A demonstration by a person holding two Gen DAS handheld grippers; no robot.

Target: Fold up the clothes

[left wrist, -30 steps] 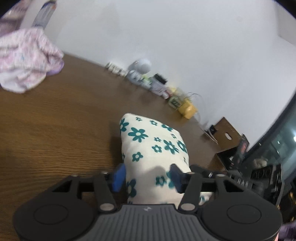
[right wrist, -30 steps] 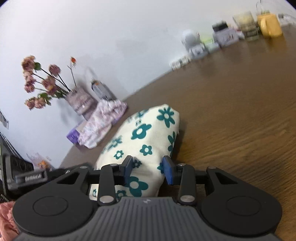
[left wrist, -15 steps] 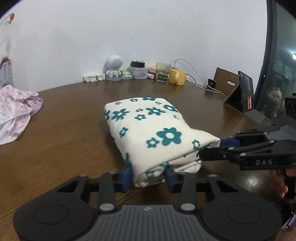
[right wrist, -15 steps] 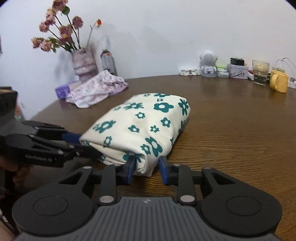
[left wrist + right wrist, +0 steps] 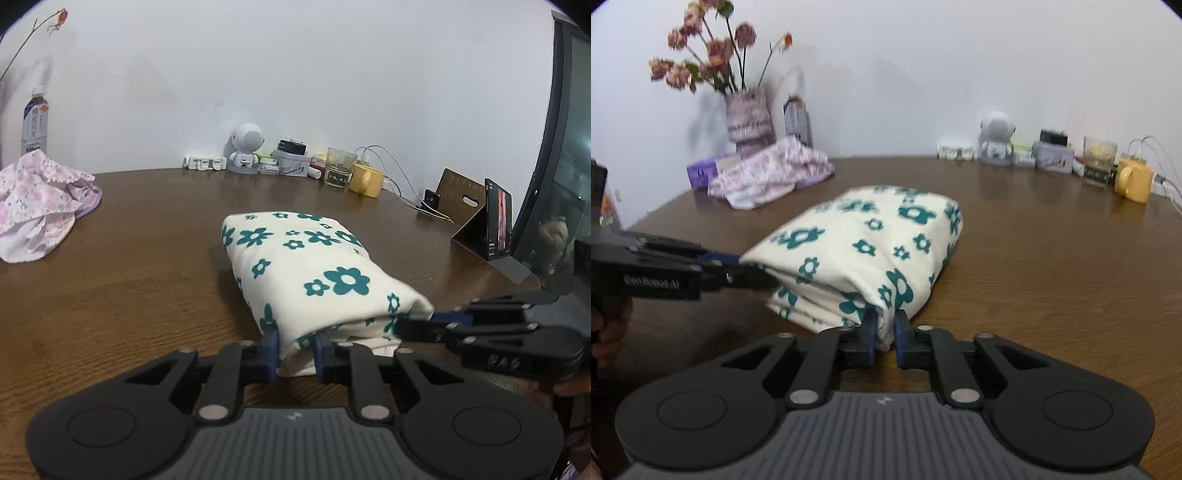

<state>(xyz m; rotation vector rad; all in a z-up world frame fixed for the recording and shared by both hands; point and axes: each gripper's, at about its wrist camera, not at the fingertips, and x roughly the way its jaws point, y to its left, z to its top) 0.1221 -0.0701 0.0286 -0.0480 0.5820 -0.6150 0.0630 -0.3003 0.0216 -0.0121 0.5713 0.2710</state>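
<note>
Your left gripper (image 5: 295,347) and right gripper (image 5: 885,334), jaws just closing, are each clamping the folded floral garment's (image 5: 306,273) near corners.

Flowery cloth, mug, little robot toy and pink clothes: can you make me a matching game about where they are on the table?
Things:
1. flowery cloth
2. yellow mug
3. white robot toy
4. pink clothes

Places:
A. crumpled in front of the flower vase
B. beside a drinking glass, near the cables
C. folded in the middle of the table, pinched by the left gripper and the right gripper
D. standing by the wall among small boxes

Pairs: 1-C, 2-B, 3-D, 4-A
</note>
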